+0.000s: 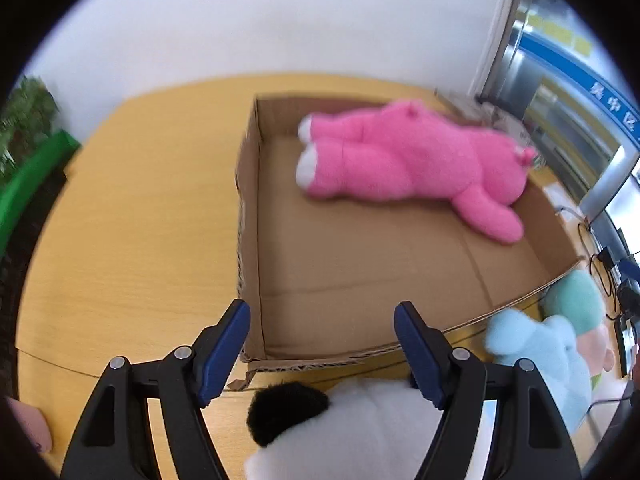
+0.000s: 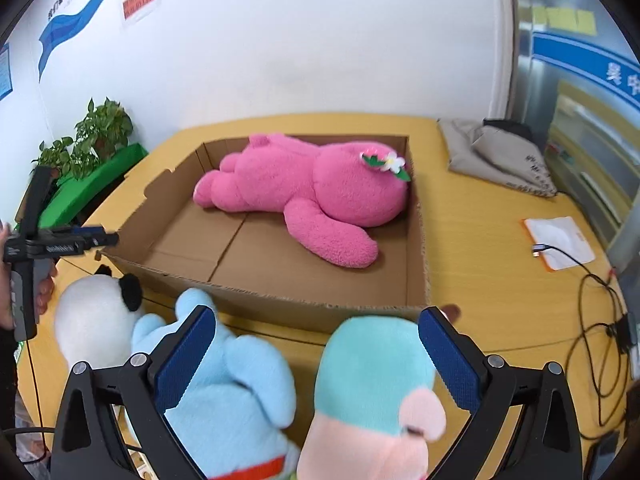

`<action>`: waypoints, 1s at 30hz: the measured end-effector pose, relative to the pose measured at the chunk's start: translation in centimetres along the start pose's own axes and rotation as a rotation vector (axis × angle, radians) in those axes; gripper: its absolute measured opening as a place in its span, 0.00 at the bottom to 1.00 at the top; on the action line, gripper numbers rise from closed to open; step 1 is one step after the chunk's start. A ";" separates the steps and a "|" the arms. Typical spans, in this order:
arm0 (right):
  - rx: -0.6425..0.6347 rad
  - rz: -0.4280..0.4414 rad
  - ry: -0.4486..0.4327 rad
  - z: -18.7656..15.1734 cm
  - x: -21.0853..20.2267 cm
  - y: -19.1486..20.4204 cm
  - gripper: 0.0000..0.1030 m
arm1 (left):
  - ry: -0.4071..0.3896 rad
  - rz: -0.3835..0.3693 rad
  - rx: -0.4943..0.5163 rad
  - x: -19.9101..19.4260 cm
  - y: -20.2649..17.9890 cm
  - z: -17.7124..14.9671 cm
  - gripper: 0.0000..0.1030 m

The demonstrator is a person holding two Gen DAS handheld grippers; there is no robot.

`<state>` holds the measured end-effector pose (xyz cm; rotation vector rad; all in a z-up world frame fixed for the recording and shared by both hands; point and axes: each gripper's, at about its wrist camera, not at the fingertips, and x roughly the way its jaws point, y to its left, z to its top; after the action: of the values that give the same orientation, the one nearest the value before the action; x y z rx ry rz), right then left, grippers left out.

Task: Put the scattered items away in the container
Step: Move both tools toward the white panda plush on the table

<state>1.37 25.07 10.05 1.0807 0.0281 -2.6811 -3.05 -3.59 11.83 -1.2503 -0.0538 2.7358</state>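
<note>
An open cardboard box (image 1: 248,200) (image 2: 280,300) lies on the yellow table, and a large pink plush (image 1: 400,160) (image 2: 304,188) lies inside it along the far side. In front of the box's near wall are a white panda plush (image 1: 352,420) (image 2: 92,320), a light blue plush (image 1: 536,360) (image 2: 240,392) and a teal and pink plush (image 1: 576,300) (image 2: 372,380). My left gripper (image 1: 322,352) (image 2: 108,239) hovers open above the panda. My right gripper (image 2: 318,356) stands wide open over the blue and teal plushes, its pads touching neither.
A grey cloth bag (image 2: 496,156) sits at the table's back right. A white pad with an orange edge (image 2: 560,240) and black cables (image 2: 600,340) lie at the right. Potted plants (image 2: 100,132) in a green planter stand past the left edge. A hand (image 2: 44,288) holds the left gripper.
</note>
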 end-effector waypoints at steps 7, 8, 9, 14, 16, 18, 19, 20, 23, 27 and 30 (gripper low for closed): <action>0.061 -0.044 -0.056 -1.9 -2.8 0.5 1.00 | -0.321 0.001 0.014 -11.0 -4.8 -4.0 0.79; 0.056 -0.048 -0.055 -2.1 -2.9 0.7 1.00 | -0.340 0.013 0.018 -11.8 -5.6 -4.9 0.79; 0.051 -0.049 -0.054 -2.3 -3.0 0.9 1.00 | -0.350 0.020 0.017 -12.4 -6.2 -5.6 0.79; 0.033 -0.041 -0.055 -2.9 -3.6 1.9 1.00 | -0.361 0.006 -0.030 -13.6 -8.7 -8.1 0.79; 0.032 -0.034 -0.049 -3.1 -3.7 2.1 1.00 | -0.353 0.010 -0.033 -13.5 -9.2 -8.6 0.79; 0.028 -0.029 -0.045 -3.4 -3.9 2.3 1.00 | -0.330 0.012 -0.041 -13.0 -9.4 -9.0 0.79; 0.024 -0.031 -0.049 -3.5 -4.1 2.4 1.00 | -0.316 0.006 -0.056 -12.8 -9.2 -9.1 0.79; 0.024 -0.032 -0.052 -3.7 -4.3 2.4 1.00 | -0.306 -0.001 -0.071 -12.7 -9.0 -9.3 0.79; 0.026 -0.037 -0.053 -4.1 -4.7 2.4 1.00 | -0.267 -0.021 -0.112 -12.3 -8.2 -9.9 0.79; 0.029 -0.047 -0.054 -4.3 -5.0 2.3 1.00 | -0.257 -0.032 -0.118 -12.2 -8.0 -10.4 0.79; 0.031 -0.055 -0.048 -4.4 -5.0 2.4 1.00 | -0.257 -0.028 -0.106 -12.4 -8.2 -10.7 0.79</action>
<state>8.43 24.36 10.44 1.0381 0.0074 -2.7643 13.91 2.57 14.80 -0.9042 -0.2418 2.8849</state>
